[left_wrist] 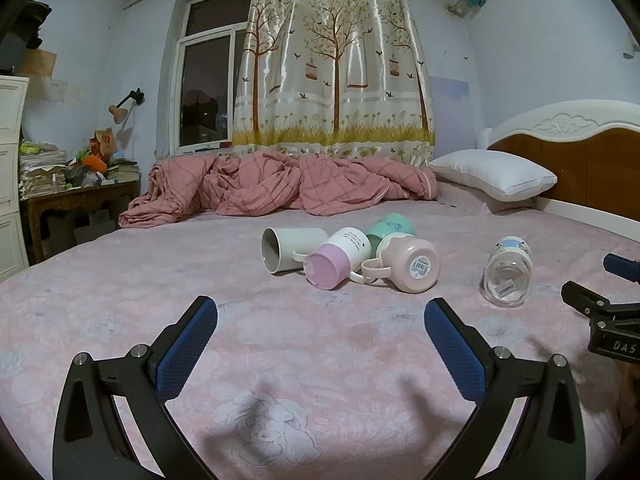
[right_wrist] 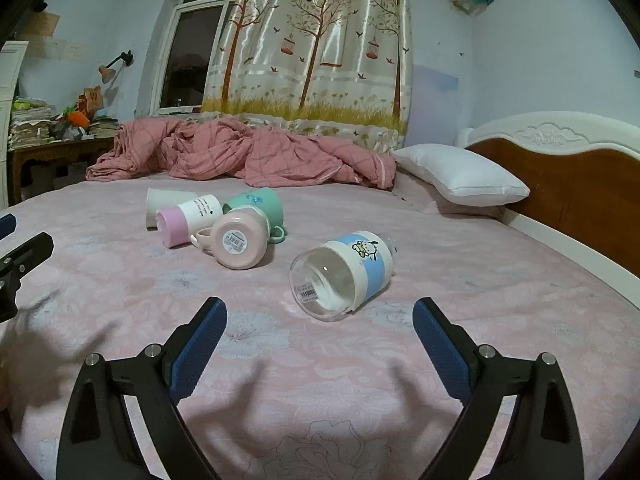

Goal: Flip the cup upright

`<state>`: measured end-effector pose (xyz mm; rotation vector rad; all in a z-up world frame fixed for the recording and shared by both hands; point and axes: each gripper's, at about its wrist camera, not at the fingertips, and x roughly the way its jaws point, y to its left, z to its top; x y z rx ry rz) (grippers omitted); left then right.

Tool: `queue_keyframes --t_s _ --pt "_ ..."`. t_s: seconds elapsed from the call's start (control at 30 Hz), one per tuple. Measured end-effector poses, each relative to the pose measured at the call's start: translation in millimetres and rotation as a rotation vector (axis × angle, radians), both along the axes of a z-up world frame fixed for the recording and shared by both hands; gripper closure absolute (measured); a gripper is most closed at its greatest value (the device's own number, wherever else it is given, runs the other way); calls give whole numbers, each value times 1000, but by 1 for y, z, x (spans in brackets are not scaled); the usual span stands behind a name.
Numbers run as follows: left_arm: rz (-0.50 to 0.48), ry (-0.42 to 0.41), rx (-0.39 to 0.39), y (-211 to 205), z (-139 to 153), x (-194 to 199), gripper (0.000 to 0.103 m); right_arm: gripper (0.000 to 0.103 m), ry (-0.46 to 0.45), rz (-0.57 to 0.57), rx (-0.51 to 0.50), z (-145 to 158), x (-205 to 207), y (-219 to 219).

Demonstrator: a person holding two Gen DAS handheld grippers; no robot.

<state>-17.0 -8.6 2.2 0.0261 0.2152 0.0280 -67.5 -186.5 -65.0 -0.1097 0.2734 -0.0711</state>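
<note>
Several cups lie on their sides on the pink bed sheet (left_wrist: 280, 340). A clear glass cup with a blue and white cartoon band (right_wrist: 344, 276) lies apart on the right, its base toward me; it also shows in the left wrist view (left_wrist: 507, 270). A cluster lies further back: a white mug (left_wrist: 290, 250), a purple-and-white cup (left_wrist: 338, 258), a pink mug (left_wrist: 408, 264) and a green mug (left_wrist: 390, 230). My left gripper (left_wrist: 320, 320) is open and empty, short of the cluster. My right gripper (right_wrist: 320, 318) is open and empty, just in front of the glass cup.
A crumpled pink quilt (left_wrist: 276, 184) lies across the far side of the bed. A white pillow (left_wrist: 492, 174) rests by the wooden headboard (left_wrist: 576, 152) at right. A cluttered side table (left_wrist: 76, 196) stands at left, below a window and curtain.
</note>
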Motion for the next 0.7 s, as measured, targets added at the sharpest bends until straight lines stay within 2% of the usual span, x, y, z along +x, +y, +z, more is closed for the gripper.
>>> queue_keyframes --t_s 0.2,0.3,0.7 --pt "1 2 -2 0 1 1 0 7 8 15 4 1 -1 -3" --pt "1 2 -2 0 1 0 0 0 6 18 3 2 0 -3" --pt "0 8 1 2 1 0 0 0 28 13 2 2 2 -5"
